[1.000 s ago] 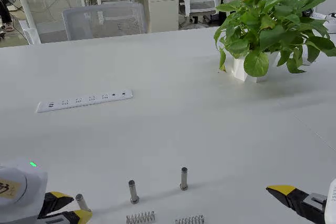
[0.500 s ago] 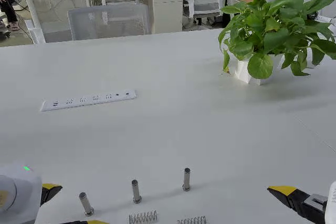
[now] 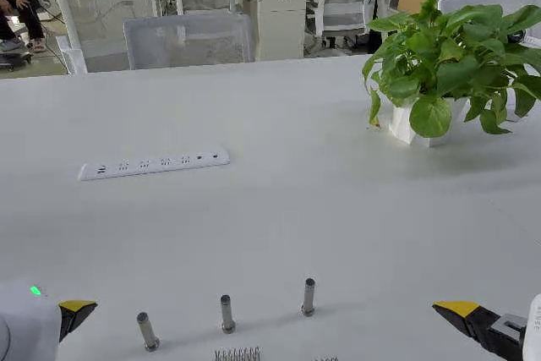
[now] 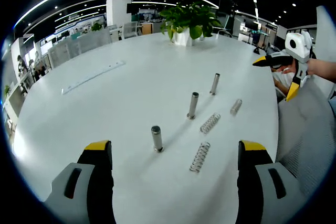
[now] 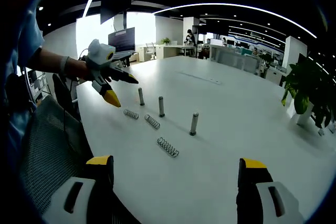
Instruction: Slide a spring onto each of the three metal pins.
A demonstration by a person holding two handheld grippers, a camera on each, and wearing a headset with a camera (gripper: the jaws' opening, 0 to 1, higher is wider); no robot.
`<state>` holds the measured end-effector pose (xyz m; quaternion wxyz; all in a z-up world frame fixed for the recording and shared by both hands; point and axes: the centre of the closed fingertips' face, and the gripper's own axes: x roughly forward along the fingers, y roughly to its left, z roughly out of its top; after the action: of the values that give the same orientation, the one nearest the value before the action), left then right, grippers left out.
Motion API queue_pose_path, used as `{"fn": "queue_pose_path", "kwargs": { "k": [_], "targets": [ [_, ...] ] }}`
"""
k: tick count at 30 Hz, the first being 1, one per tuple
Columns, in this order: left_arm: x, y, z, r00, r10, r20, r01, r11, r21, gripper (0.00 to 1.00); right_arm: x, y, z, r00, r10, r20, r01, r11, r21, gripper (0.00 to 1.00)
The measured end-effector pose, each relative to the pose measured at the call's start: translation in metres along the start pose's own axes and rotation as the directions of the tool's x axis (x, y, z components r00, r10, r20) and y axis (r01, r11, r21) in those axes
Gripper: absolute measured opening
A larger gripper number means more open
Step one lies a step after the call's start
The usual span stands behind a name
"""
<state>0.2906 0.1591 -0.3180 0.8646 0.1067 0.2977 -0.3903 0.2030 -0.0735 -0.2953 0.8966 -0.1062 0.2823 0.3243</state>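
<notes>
Three short metal pins stand upright in a row near the table's front edge: the left pin [image 3: 148,331], the middle pin [image 3: 226,314] and the right pin [image 3: 308,297]. Three springs lie flat beside them: spring one [image 4: 200,157], spring two [image 4: 210,123] and spring three [image 4: 236,106]. My left gripper [image 4: 175,150] is open and holds nothing, a short way back from the left pin [image 4: 157,138]. My right gripper [image 5: 173,163] is open too and holds nothing, well back from the nearest spring [image 5: 168,147] and the right pin [image 5: 194,124]. In the head view the left gripper [image 3: 74,314] and the right gripper [image 3: 469,320] sit at the bottom corners.
A white power strip [image 3: 154,164] lies at the table's middle left. A potted green plant [image 3: 448,57] stands at the far right. Mesh office chairs [image 3: 188,38] line the table's far edge. Bare white tabletop [image 3: 279,209] stretches behind the pins.
My left gripper has drawn back to the left from the left pin, which now stands free. The head camera has tilted, so the whole scene sits lower. The right gripper has held still.
</notes>
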Motion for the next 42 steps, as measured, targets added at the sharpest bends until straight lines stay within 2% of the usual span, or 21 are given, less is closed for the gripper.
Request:
{"fn": "queue_pose_path", "kwargs": {
  "k": [12,18,24,32,37,42],
  "targets": [
    [-0.014,-0.015,-0.012,0.9995,-0.031,-0.001,0.031,0.999,0.020,0.99,0.005,-0.003,0.005,0.9996,0.022,-0.016,-0.022,0.999,-0.042,0.99],
    [-0.020,-0.023,-0.016,0.9987,-0.047,0.017,0.047,0.999,0.021,0.98,0.008,-0.003,0.011,0.9994,0.032,-0.016,-0.033,0.997,-0.066,0.99],
    [-0.024,-0.032,-0.016,0.9963,-0.075,0.044,0.074,0.997,0.025,0.96,0.011,-0.005,0.009,0.9988,0.040,-0.028,-0.042,0.996,-0.072,0.99],
    [-0.024,-0.034,-0.031,0.9969,-0.074,0.025,0.074,0.997,0.032,0.91,0.014,-0.005,0.007,0.9972,0.054,-0.052,-0.059,0.994,-0.097,0.99],
    [-0.023,-0.033,-0.032,0.9970,-0.071,0.029,0.070,0.997,0.033,0.85,0.016,-0.004,0.008,0.9967,0.059,-0.056,-0.064,0.993,-0.103,0.99],
    [-0.020,-0.032,-0.033,0.9973,-0.067,0.031,0.065,0.996,0.069,0.77,0.016,-0.004,0.008,0.9966,0.057,-0.059,-0.063,0.992,-0.108,0.99]
  ]
}}
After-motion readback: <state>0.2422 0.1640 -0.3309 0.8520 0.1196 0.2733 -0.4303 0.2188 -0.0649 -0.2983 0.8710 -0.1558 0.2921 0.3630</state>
